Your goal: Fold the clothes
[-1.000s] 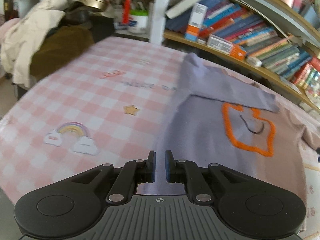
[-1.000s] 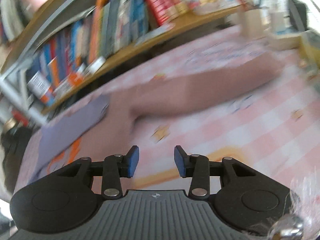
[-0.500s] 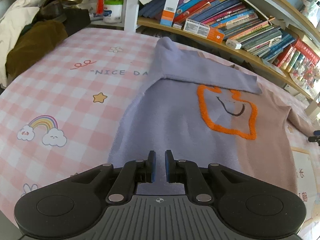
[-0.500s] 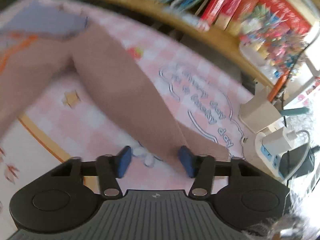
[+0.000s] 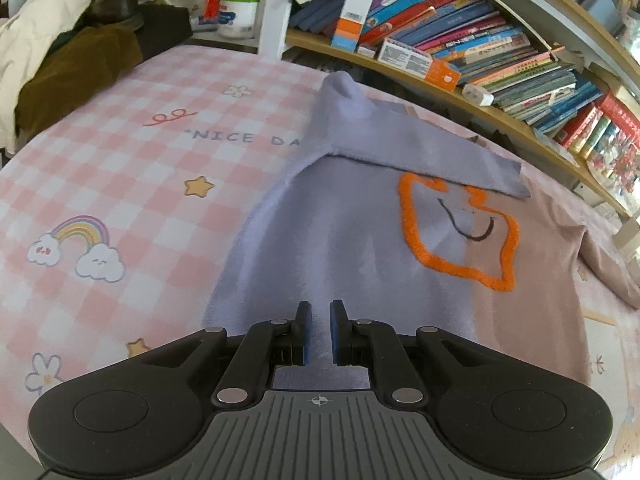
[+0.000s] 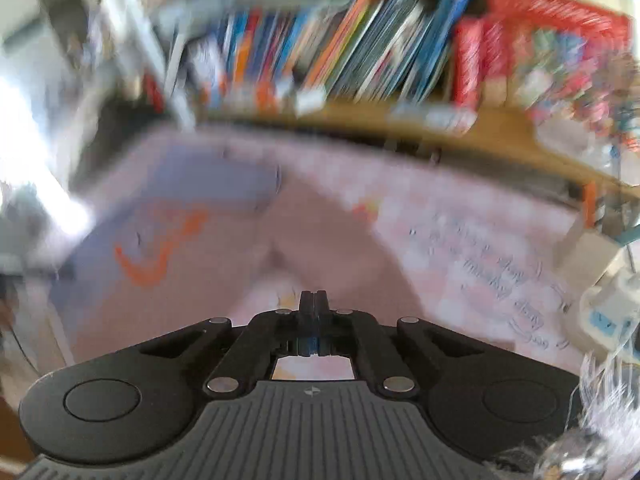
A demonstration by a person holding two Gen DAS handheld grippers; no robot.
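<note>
Sweater: right tongs, spread a moment ago, now pinch its brown sleeve; left tongs stay slightly parted. Sleeve fold begins.

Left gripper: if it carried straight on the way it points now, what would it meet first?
Most likely the lilac body of the sweater, which fills the view just beyond the slightly parted left gripper; depth is unclear, so contact distance cannot be judged.

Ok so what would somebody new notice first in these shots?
Probably the two-tone sweater, lilac and tan with an orange fuzzy outline, spread on the pink checked tablecloth, one lilac sleeve folded across it. Behind runs a crammed bookshelf.
</note>
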